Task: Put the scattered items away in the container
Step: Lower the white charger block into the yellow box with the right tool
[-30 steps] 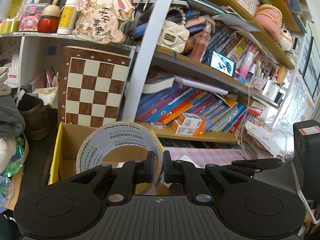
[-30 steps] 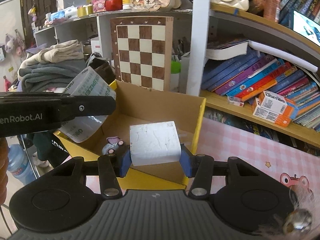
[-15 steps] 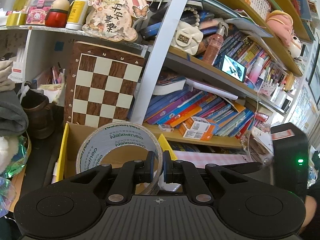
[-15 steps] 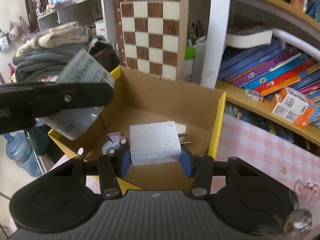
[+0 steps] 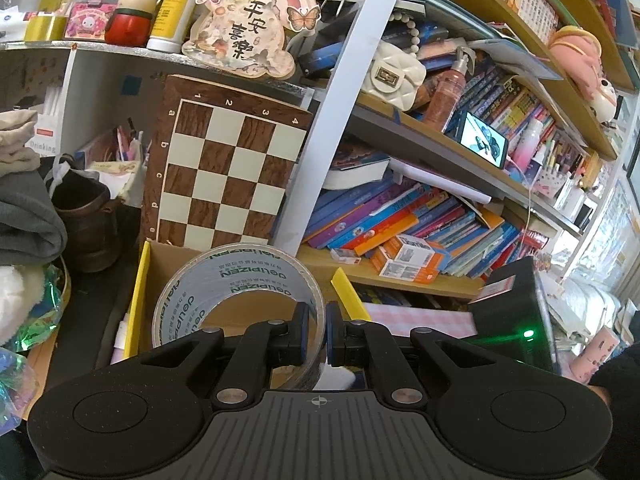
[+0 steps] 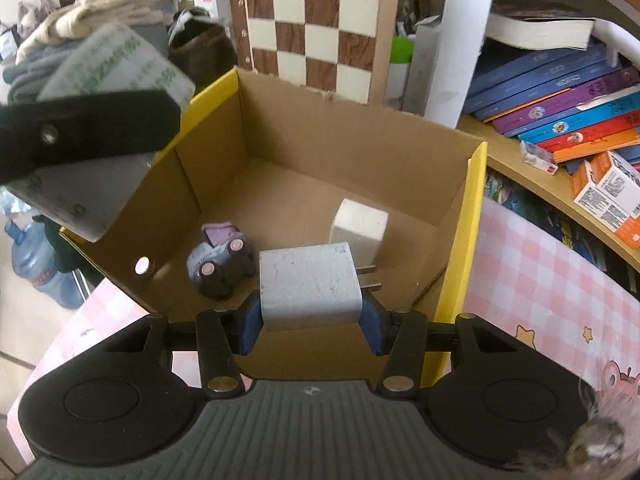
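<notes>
Tape roll (image 5: 240, 300), pinched in left tongs (image 5: 317, 336) above the cardboard box (image 6: 464, 216), risked colliding with right tongs (image 6: 311, 320) gripping the white charger (image 6: 310, 286) over the box's near edge.

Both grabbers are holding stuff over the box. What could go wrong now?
The right gripper holds the white charger above the cardboard box, near the toy car and a white block. Dropped, it might hit them, prongs first. The left gripper pinches only one wall of the tape roll, so the roll could slip or swing, and the two grippers might bump.
</notes>
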### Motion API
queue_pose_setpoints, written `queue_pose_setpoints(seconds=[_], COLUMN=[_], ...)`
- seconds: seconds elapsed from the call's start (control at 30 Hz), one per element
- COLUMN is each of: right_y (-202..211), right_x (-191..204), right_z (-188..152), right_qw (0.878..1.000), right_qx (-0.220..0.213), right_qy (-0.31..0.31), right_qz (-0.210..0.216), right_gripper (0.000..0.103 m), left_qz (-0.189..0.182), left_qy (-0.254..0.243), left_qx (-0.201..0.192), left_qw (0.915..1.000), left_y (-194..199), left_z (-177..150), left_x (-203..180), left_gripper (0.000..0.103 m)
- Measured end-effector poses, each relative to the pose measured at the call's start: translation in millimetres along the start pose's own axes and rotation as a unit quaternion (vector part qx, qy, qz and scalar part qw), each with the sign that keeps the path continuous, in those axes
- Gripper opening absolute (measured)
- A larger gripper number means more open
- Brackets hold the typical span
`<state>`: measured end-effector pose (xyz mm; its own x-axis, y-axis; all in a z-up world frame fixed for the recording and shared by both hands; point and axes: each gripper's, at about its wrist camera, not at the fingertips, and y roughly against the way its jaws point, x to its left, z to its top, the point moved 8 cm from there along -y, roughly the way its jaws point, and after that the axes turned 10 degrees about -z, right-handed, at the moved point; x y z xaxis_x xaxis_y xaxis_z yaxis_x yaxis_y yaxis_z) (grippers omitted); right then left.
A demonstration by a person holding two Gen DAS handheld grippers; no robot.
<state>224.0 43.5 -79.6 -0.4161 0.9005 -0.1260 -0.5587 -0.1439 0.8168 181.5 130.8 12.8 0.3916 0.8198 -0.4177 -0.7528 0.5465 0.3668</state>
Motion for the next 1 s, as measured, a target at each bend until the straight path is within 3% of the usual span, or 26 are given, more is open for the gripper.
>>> queue_pose_setpoints(seconds=[0.67, 1.0], right_y=[-12, -14], right_x=[11, 8], right_z=[8, 5], right_qw=[0.999, 0.999], right_qx=[0.012, 0.029], right_qy=[0.044, 0.022], right_qz=[-0.001, 0.010], right_gripper=[0.048, 0.048], left_qz=[0.000, 0.003], left_qy=[0.008, 0.012], left_qx=[-0.001, -0.002], left_qw=[1.0000, 0.9999], left_y=[-1, -1], left_z=[0, -1], left_x=[5, 8], left_gripper=[0.007, 0.007])
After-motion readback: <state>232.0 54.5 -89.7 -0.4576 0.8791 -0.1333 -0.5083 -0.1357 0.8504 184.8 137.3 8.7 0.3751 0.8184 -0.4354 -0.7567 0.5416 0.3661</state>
